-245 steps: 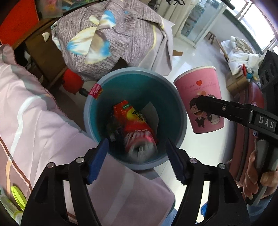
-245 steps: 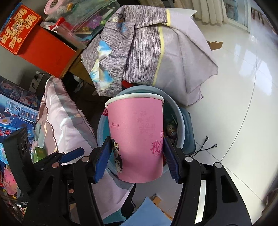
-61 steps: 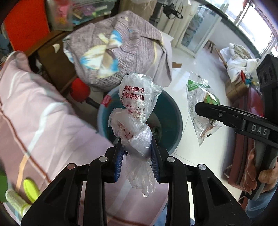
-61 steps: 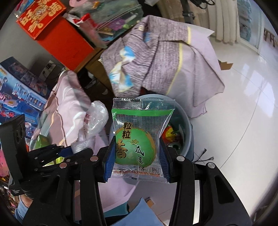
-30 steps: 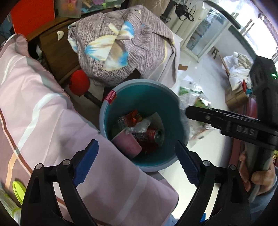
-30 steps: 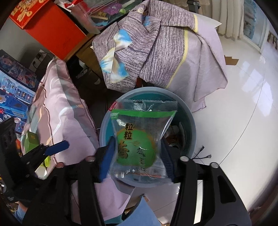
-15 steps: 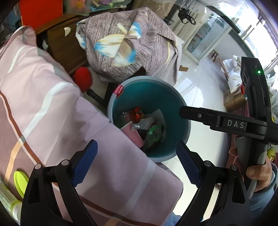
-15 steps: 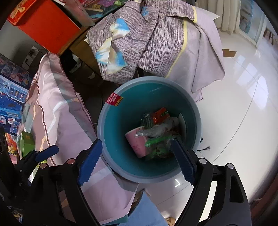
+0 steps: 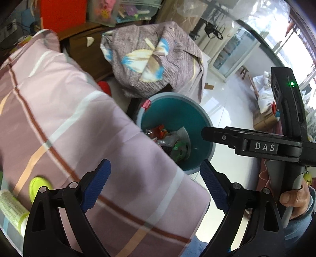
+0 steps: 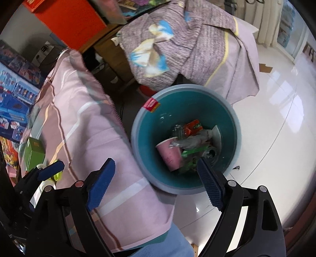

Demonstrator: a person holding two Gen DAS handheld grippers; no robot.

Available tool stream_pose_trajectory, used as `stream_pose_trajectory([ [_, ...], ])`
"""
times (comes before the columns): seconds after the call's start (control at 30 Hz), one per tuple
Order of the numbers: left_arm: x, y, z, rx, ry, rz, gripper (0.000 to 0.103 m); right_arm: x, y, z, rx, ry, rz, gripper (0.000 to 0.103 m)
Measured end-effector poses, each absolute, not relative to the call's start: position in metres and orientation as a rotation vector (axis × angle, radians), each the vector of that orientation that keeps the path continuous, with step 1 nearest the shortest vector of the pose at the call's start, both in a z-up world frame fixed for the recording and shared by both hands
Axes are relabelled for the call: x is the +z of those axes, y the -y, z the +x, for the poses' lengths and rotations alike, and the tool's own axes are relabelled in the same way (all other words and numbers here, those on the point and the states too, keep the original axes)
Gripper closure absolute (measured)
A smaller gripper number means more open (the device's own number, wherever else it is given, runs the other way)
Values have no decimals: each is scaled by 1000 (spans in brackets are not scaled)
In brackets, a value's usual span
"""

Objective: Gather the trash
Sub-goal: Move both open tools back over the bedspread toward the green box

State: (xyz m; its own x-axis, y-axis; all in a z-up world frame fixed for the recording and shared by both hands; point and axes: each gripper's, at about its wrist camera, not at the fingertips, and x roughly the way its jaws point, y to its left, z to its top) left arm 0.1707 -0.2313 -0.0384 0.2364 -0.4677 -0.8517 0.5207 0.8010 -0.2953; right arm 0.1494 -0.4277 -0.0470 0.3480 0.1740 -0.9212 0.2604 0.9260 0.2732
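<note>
bin [image 10: 138, 126] | holds pink cup [image 10: 170, 155], wrappers [image 10: 190, 156] (heaped together)

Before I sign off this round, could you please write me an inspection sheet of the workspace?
Surface: pink striped bedding; glossy white floor.
Job's things: teal bin on the floor beside the bedding, holding a pink cup, a green snack bag, a clear plastic bag and a red wrapper.
Clutter: green box, green-capped tube on the bedding.
Grippers: left gripper and right gripper open, empty.
Cables: thin dark cord on the floor by the bin.
Surroundings: patterned quilt bundle, orange box.
</note>
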Motion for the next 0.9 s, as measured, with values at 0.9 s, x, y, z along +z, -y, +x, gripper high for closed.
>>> stream_pose_trajectory([
  [0.9,-34,-69,141,-295,-1057,-169,7,-19,134,188,275,-1298,24,22],
])
